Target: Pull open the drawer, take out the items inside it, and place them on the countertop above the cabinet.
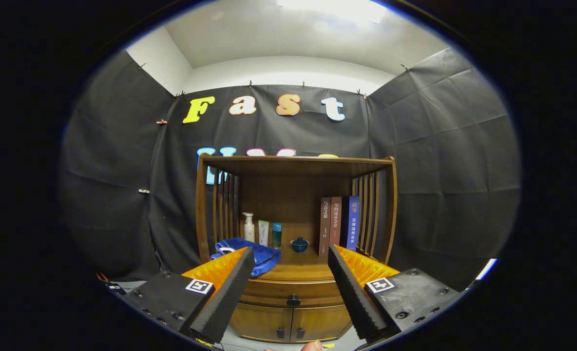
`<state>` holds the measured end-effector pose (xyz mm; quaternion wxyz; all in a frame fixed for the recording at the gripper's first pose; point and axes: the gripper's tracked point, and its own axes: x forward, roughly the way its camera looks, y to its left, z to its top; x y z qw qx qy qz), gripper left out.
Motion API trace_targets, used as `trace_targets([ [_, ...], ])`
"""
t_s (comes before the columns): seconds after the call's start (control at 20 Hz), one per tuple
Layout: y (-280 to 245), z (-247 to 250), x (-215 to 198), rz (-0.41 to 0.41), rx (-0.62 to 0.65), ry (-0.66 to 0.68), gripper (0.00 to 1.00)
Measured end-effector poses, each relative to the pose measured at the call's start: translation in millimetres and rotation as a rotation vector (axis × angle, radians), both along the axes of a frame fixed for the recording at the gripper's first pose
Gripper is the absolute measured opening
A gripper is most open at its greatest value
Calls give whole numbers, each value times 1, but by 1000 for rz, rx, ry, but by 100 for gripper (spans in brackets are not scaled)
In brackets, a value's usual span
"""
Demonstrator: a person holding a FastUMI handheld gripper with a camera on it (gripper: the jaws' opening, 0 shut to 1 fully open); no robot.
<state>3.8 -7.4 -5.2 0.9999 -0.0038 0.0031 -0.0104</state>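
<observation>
Blue cloth (pixel 249 256), bottles (pixel 262 231), books (pixel 338 224), small pot (pixel 299 244).

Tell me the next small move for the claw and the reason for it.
Probably ease the claw forward and down toward the drawer knob. The drawer looks shut, the fingers stand open and apart from the cabinet, holding nothing, and the knob sits between them.
</observation>
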Motion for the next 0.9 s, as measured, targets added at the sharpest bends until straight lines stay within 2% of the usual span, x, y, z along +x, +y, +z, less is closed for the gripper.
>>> trace_targets([
  [0.15, 0, 4, 7, 9, 9, -29, 98],
  [0.3, 3, -10, 33, 30, 19, -47, 98],
  [0.6, -3, -105, 99, -5, -32, 14, 98],
  [0.9, 0, -200, 125, 12, 35, 103, 99],
])
